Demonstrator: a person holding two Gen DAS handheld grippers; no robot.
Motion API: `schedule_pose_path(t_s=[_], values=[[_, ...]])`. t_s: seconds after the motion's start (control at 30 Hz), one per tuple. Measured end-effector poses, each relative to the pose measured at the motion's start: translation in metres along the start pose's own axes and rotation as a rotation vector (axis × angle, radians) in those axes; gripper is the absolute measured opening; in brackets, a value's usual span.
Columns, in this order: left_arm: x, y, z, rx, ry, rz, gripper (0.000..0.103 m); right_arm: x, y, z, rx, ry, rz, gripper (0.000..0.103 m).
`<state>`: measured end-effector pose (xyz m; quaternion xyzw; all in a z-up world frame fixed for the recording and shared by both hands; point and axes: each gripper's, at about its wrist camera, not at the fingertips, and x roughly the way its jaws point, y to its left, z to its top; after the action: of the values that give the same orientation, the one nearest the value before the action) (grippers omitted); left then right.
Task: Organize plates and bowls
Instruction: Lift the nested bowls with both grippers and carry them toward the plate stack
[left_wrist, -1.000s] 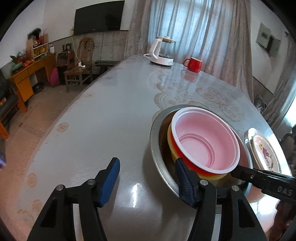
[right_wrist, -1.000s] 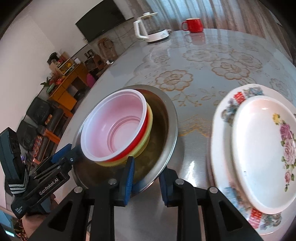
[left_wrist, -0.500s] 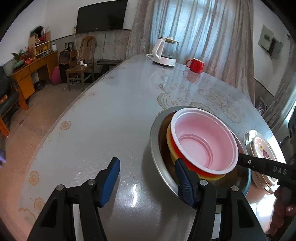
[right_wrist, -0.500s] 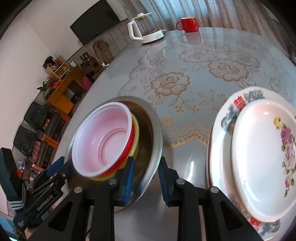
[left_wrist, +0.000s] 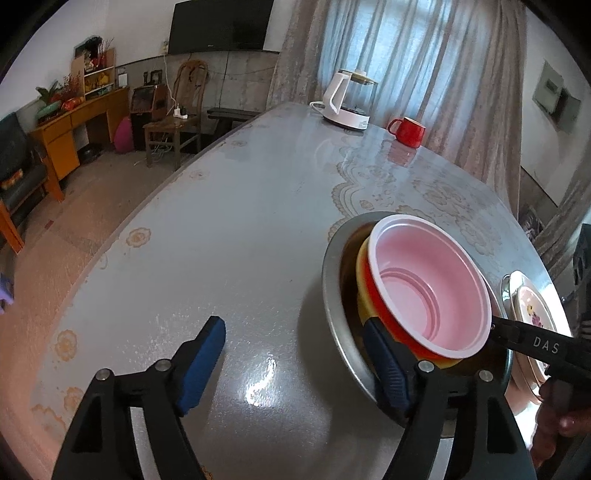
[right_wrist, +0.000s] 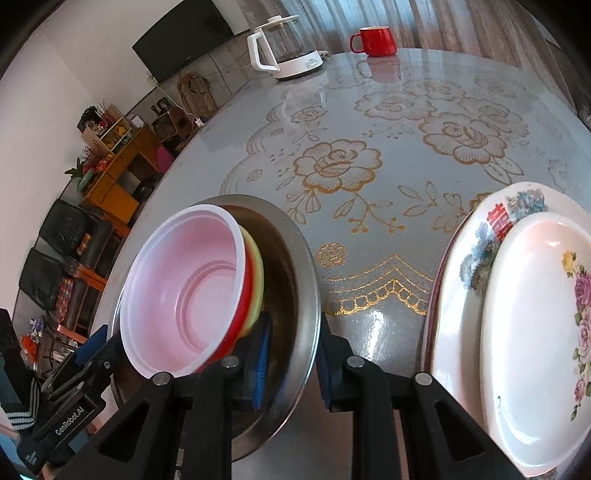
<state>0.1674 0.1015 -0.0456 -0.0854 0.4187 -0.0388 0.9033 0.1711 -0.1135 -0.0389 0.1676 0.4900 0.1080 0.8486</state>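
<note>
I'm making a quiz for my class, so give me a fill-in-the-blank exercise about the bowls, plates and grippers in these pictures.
1. The pink bowl sits nested in a stack inside the ____ basin.
2. The right gripper has one finger on each side of the basin's ____.
3. The floral plate lies on top of a larger ____.
4. The mug at the far end of the table is ____.

Missing words: metal; rim; plate; red

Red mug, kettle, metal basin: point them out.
red mug (right_wrist: 376, 40), right wrist view, on its side wall.
kettle (right_wrist: 291, 37), right wrist view, on its glass body.
metal basin (right_wrist: 308, 266), right wrist view, on its rim.
</note>
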Motion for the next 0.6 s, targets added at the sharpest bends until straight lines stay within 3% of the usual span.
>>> schedule_pose_path(t_s=[0.37, 0.6], values=[[-0.0024, 0.0011, -0.0018, -0.006, -0.034, -0.04, 0.071, 0.0057, -0.0014, 0.0014, 0.018, 0.014, 0.013, 0.019], [-0.0051, 0.0006, -0.0012, -0.019, -0.048, -0.107, 0.047, 0.0069, -0.0017, 0.0028, 0.019, 0.017, 0.014, 0.019]])
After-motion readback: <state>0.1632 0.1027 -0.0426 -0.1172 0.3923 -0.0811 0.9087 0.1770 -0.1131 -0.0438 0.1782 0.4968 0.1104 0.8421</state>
